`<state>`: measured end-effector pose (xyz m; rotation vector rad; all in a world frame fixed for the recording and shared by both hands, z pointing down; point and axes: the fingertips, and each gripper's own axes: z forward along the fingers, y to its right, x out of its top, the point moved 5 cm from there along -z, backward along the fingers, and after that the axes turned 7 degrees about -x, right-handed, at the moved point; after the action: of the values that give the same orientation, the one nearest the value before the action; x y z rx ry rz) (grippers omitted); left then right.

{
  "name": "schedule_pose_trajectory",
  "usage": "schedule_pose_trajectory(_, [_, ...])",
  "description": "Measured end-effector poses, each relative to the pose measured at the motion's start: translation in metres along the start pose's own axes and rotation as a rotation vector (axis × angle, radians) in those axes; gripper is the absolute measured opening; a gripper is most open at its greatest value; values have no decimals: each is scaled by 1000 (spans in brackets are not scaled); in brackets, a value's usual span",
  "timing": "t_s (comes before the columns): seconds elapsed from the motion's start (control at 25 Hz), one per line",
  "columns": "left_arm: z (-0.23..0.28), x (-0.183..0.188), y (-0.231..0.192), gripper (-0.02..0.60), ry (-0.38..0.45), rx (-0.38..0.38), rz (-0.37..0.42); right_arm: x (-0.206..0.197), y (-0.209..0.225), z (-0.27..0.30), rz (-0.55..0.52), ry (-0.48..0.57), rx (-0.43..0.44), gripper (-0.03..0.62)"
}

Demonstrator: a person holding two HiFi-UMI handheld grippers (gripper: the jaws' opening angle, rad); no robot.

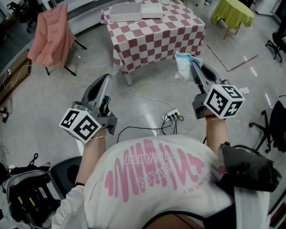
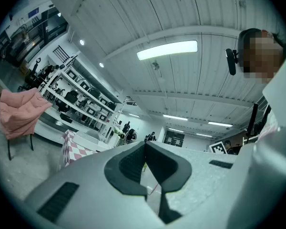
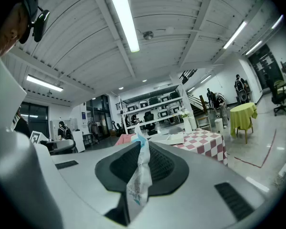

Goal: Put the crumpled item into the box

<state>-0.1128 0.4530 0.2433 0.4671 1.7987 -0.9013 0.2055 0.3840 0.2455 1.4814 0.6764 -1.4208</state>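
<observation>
The crumpled white and light-blue plastic wrapper [image 3: 139, 175] is pinched between the two dark pads of the right gripper [image 3: 142, 149]. Its jaws are almost fully closed on it, with only the thin wrapper between them. One end of the wrapper sticks out past the tips, and the rest hangs along the gap. The right gripper holds it level in the air over the grey floor [image 1: 148, 92], in front of the table and well apart from the box.

The shallow light-grey box [image 1: 126, 17] lies on the far part of a square table covered with a red and white checked cloth [image 1: 152, 39].

The left gripper [image 2: 145, 159] is also raised over the floor, beside the right one. Its pads meet at the tips and hold nothing.

On the floor between the two grippers lies a white power strip [image 1: 170, 114] with black cables. To the left of the table a pink cloth [image 1: 50, 35] hangs over a folding chair. To the right, further away, stands a small round table with a yellow-green cover [image 1: 232, 11]
</observation>
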Motion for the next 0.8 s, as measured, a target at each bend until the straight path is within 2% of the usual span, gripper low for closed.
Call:
schedule_pose_trajectory(0.44, [8,-8,-5,8,-4,25,-14,-1,13,9,7,-10,4,43])
schedule_pose_trajectory(0.8, [30,-20,-10,8,13,46,-25,-5,41,26,29,-31,24,43])
